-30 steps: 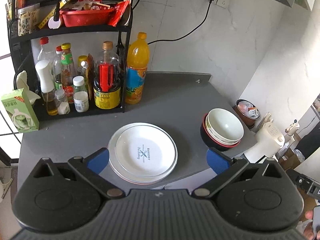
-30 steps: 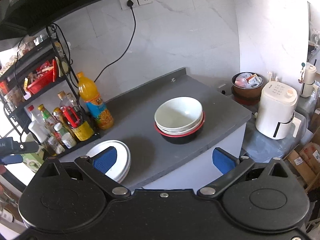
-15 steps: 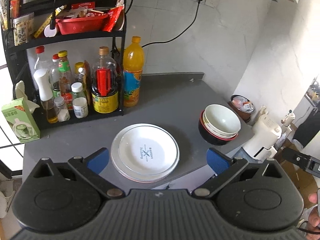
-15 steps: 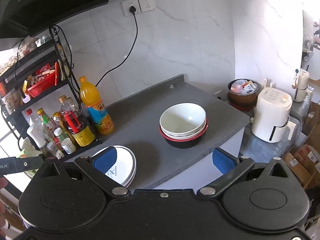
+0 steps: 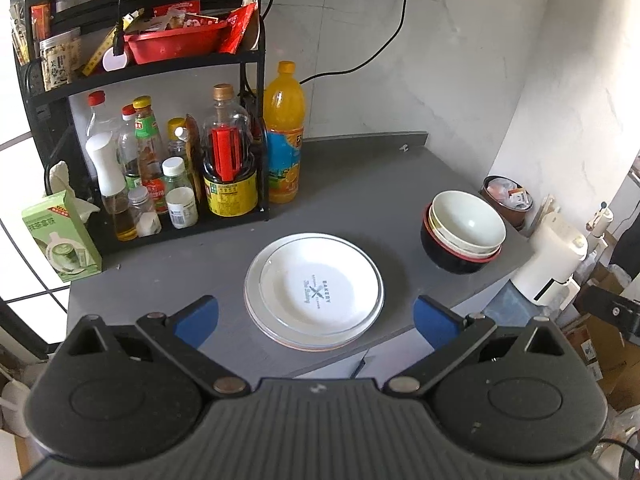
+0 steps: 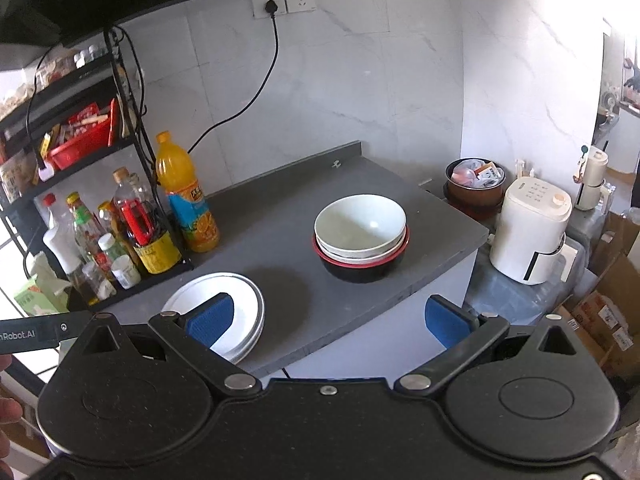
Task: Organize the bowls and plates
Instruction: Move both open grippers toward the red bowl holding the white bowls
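- Both grippers have pulled back from the counter (image 5: 360, 200) since a second ago; plates and bowls haven't moved.
- Left gripper (image 5: 316, 316): jaws wide open, holding nothing, hovering above the counter's near edge.
- Right gripper (image 6: 328, 320): jaws wide open, empty, hovering off the counter's near edge.
- Plates (image 5: 314, 290): white stack, dead ahead of the left gripper, between its blue pads in view; top plate has a printed logo. In the right view the stack sits behind the left pad (image 6: 210, 322).
- Bowls (image 6: 360, 236): nested stack, pale bowls inside a black one with a red rim, straight ahead of the right gripper, near the counter's right edge. Well apart from the plates.
- Counter: dark grey, matte, bare between the two stacks.
- Rack (image 5: 160, 120): black, ahead-left of both grippers, holding sauce bottles and a red basket; orange bottle (image 5: 284, 136) just beside it.
- Green box (image 5: 62, 236) at the counter's left end.
- Walls: white marble tile, outlet with a black cord (image 6: 272, 8).
- White appliance (image 6: 532, 232) and brown pot (image 6: 474, 184) on a lower surface beyond the counter's right edge; cardboard boxes further right.
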`<action>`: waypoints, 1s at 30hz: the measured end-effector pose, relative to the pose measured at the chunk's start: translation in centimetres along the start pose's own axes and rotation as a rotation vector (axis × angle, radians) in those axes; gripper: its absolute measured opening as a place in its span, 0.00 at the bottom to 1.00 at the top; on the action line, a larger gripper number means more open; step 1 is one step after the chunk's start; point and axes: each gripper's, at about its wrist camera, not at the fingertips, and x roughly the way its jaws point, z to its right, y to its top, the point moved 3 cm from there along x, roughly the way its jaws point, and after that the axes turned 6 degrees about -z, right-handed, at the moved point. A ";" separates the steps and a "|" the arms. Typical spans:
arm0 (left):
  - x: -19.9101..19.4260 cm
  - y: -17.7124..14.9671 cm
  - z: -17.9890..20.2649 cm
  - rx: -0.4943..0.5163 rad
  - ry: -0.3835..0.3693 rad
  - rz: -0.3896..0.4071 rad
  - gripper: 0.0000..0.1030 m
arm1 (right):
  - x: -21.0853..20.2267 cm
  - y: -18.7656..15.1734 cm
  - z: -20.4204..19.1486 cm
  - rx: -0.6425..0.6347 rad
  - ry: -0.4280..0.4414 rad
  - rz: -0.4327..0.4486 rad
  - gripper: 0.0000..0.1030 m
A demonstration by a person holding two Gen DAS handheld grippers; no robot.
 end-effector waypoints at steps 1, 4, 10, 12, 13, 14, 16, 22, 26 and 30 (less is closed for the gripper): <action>0.0 -0.2 0.1 -0.001 0.003 -0.002 1.00 | -0.1 -0.1 0.0 0.001 -0.004 0.005 1.00; -0.2 -0.7 0.4 0.009 0.008 -0.005 1.00 | -0.2 -0.2 -0.3 -0.021 0.006 0.003 1.00; -0.7 -1.7 1.1 0.037 0.037 0.000 1.00 | -0.5 -0.3 -1.0 -0.035 0.047 -0.021 1.00; -0.9 -1.9 1.1 0.037 0.032 -0.004 1.00 | -0.5 -0.4 -1.2 -0.037 0.048 -0.030 1.00; -1.0 -2.1 1.2 0.035 0.032 -0.004 1.00 | -0.5 -0.5 -1.4 -0.043 0.049 -0.033 1.00; -1.1 -2.2 1.2 0.036 0.033 -0.005 1.00 | -0.6 -0.6 -1.6 -0.052 0.050 -0.034 1.00; -1.2 -2.4 1.3 0.040 0.034 -0.012 1.00 | -0.7 -0.7 -1.8 -0.062 0.046 -0.035 1.00; -1.6 -3.0 1.0 0.020 0.045 -0.019 1.00 | -1.1 -1.2 -1.8 -0.061 0.045 -0.039 1.00; -1.8 -3.2 0.9 0.013 0.041 -0.024 1.00 | -1.4 -1.4 -1.8 -0.063 0.041 -0.043 1.00; -1.9 -3.4 1.0 0.021 0.033 -0.034 1.00 | -1.4 -1.7 -1.8 -0.064 0.043 -0.053 1.00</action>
